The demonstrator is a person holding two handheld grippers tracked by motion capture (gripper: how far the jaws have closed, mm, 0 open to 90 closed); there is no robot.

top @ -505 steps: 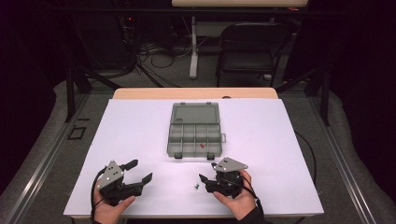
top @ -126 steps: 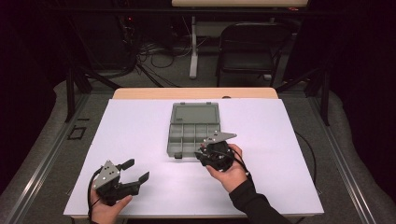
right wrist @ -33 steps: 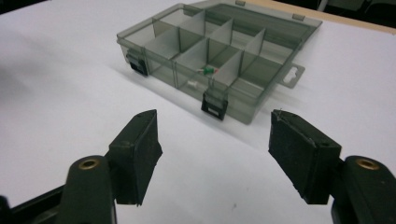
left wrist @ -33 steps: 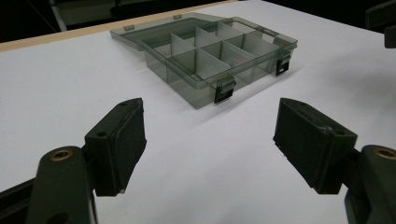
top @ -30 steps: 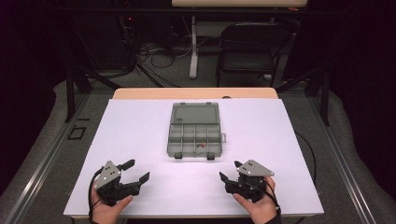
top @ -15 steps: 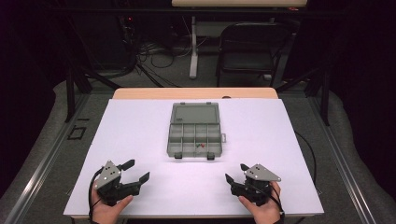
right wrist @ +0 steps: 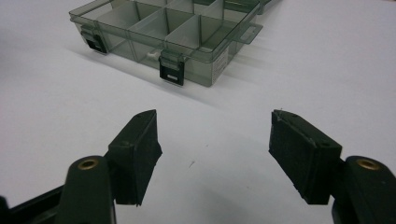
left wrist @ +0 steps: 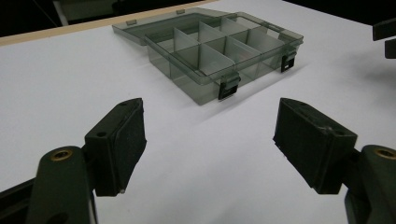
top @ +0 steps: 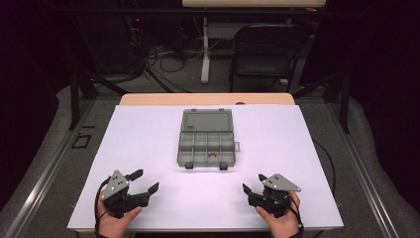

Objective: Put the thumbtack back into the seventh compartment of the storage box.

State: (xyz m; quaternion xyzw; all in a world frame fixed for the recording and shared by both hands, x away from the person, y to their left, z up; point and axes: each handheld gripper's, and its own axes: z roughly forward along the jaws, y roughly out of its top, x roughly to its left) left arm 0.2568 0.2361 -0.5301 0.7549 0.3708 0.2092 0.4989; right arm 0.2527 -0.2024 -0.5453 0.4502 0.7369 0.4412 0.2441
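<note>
High view: my left claw (top: pixel 140 189) rests at the near left of the white bench (top: pixel 277 134), jaws spread, holding nothing. My right claw (top: pixel 251 187) sits at the near right, also spread and empty. The grey compartment box (top: pixel 205 144) lies mid-bench with its lid open flat behind it, well apart from both claws; a small red item (top: pixel 215 154) sits in a near-row compartment.

Left gripper view: jaws wide, bare bench between them, box (left wrist: pixel 219 46) ahead.

Right gripper view: jaws wide, box (right wrist: pixel 168 28) ahead, its black latches (right wrist: pixel 171 71) facing me.
</note>
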